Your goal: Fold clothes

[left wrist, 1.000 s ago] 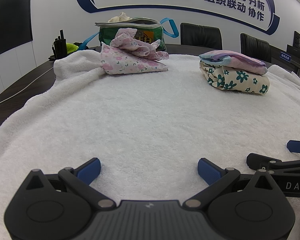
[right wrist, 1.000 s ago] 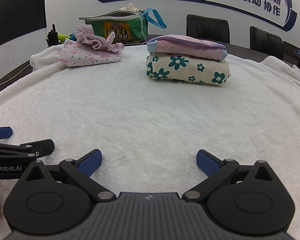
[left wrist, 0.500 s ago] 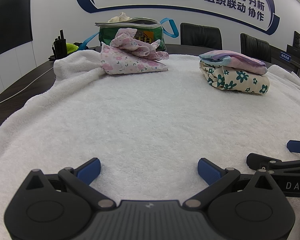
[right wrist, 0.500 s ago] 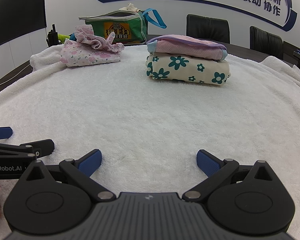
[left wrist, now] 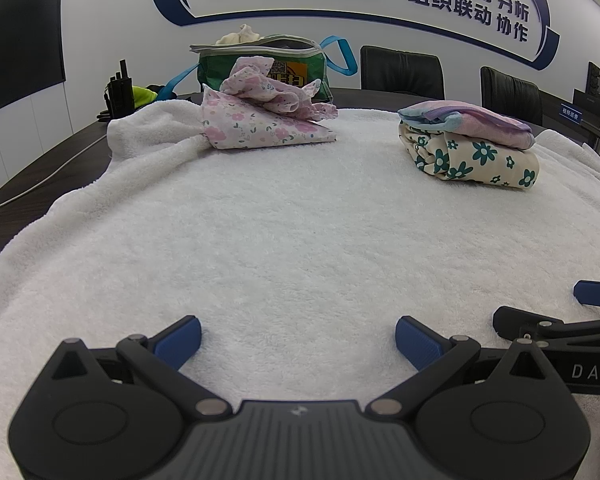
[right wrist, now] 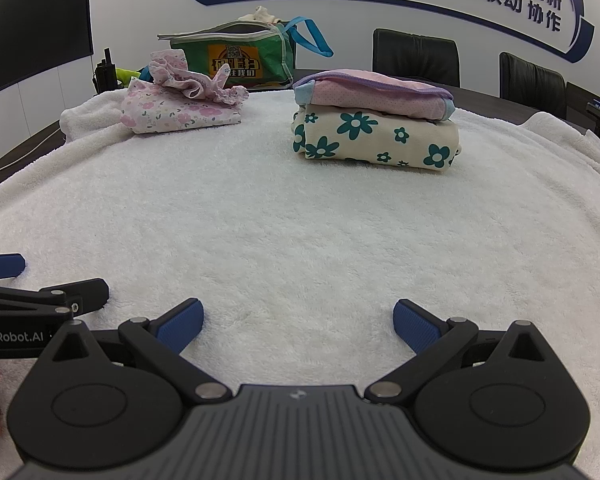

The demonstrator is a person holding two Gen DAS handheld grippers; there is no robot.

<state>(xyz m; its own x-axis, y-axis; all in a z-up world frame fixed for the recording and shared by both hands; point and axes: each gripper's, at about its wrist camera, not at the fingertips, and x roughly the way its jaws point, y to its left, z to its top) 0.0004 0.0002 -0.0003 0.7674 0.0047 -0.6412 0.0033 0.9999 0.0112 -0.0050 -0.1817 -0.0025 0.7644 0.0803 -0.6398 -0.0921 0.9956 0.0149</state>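
Two matching black handheld grippers, as I see them from my station.
My left gripper (left wrist: 298, 338) and right gripper (right wrist: 296, 320) share ribbed grey-black housings, round pivot discs, silver screws and blue ribbed fingers (left wrist: 179, 340); white lettering marks their side bars.

Two clothes piles (left wrist: 468, 144) (left wrist: 264, 120), one bag (left wrist: 260, 64)

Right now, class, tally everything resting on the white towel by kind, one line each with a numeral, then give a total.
Folded garments stacked: 2, pink dotted garment on cream flowered garment
Pink floral garments, left pile: 2, flat piece, crumpled piece
Grippers: 2, left gripper, right gripper
Total: 6
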